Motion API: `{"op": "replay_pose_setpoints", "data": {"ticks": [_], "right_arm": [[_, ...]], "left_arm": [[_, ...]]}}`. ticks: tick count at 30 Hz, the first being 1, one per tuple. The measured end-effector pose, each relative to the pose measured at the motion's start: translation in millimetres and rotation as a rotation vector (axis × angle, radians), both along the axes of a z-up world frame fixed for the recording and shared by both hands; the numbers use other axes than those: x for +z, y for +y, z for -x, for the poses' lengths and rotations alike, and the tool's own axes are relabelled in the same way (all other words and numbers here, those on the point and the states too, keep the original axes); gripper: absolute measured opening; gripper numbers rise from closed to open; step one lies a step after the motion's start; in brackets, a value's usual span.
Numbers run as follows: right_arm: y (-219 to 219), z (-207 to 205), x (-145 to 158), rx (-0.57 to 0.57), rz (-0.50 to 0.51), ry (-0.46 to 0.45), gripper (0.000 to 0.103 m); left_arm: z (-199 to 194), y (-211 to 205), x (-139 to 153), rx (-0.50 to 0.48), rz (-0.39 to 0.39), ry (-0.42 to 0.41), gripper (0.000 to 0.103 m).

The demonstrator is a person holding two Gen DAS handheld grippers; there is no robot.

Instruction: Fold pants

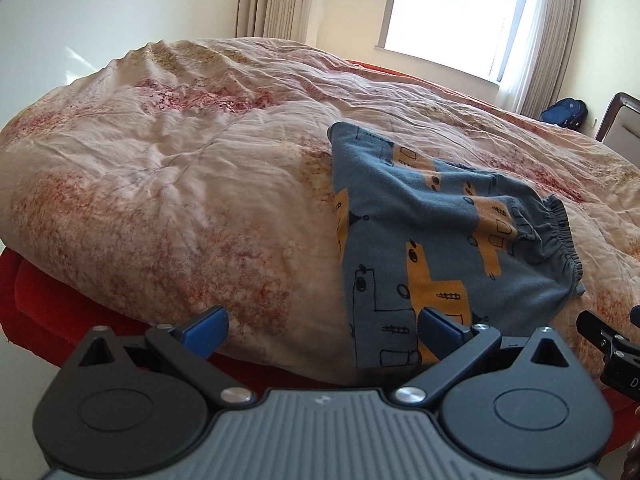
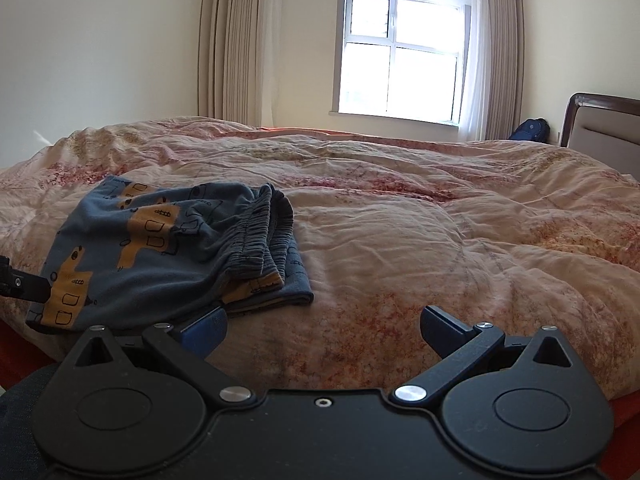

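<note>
The blue-grey cotton pants with mustard-yellow block shapes and black doodle outlines (image 2: 160, 248) lie folded into a compact bundle near the front edge of the bed, their gathered elastic waistband (image 2: 264, 232) turned toward the middle of the mattress and stacked in several layers. They rest on a rumpled cream quilt mottled with red and orange (image 2: 440, 240) that covers the whole bed, with a red sheet (image 1: 36, 292) showing beneath its near edge.

The left gripper (image 1: 322, 330) hangs at the bundle's near-left corner, its blue-padded jaws spread wide and empty, the right pad just over the cloth. The right gripper (image 2: 322, 330) sits at the bundle's near-right corner, likewise spread wide and holding nothing.

Beyond the bed stand beige pleated curtains (image 2: 236, 40), a bright white-framed window (image 2: 400, 52), a dark wooden padded headboard (image 2: 604, 124) and a blue backpack (image 2: 530, 130) on the floor.
</note>
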State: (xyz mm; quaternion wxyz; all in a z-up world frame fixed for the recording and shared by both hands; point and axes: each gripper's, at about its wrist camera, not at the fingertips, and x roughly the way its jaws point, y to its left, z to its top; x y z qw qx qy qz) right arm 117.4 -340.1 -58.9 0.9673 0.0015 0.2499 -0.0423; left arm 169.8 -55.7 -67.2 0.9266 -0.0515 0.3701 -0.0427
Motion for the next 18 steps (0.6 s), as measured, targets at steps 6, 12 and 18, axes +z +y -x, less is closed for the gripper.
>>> {"op": "replay_pose_setpoints", "data": {"ticks": [6,12,18], "right_arm": [[-1.9,-1.8,4.3,0.08,-0.087,-0.026,0.103],[-6.0,-27.1,6.6,0.239,-0.209,-0.018,0.103],[-16.9,-75.1,9.8,0.353,-0.28,0.013,0.103]], "left_arm": [[-3.2,7.4,6.0,-0.001,0.074,-0.082,0.103],[-28.6,3.8,3.9,-0.051,0.106,-0.104,0.103],[-56.5,-6.1,-7.1,-0.096,0.103,-0.074,0.103]]}}
